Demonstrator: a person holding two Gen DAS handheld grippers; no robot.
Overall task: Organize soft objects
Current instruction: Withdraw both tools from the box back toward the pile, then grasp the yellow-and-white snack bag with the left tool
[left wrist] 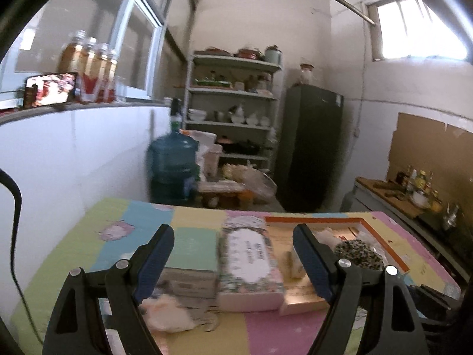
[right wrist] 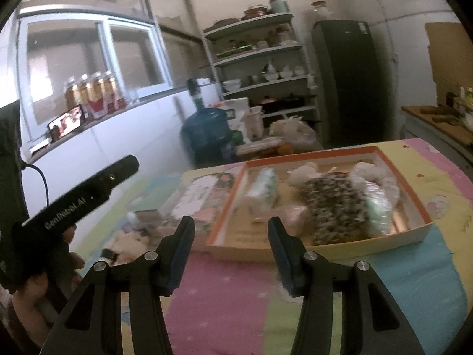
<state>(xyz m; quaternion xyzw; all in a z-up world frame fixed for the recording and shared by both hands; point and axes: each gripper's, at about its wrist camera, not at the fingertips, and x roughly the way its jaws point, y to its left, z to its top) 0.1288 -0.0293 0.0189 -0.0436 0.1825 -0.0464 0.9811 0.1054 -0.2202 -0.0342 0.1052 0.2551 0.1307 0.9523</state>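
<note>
Home kitchen storeroom: crockery shelves (left wrist: 233, 109), dark fridge (left wrist: 310, 145), water jug (left wrist: 173, 168), condiment-laden counter (left wrist: 393, 192).

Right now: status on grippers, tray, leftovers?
Left gripper open, empty. Right gripper open, empty. Orange-rimmed tray holds leopard-print plush. White soft item outside tray, beside tissue box.

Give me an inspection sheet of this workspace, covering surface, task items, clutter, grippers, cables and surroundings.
Surface: pastel patchwork mat covers the table.
Job's things: orange-rimmed box holds a leopard-print soft item and pale bundles; floral tissue box stands beside it.
Clutter: white crumpled soft item lies loose on the mat.
Grippers: left gripper open, empty; right gripper open, empty.
Cables: black cable at the left edge.
Surroundings: shelf rack, water jug, dark fridge.
</note>
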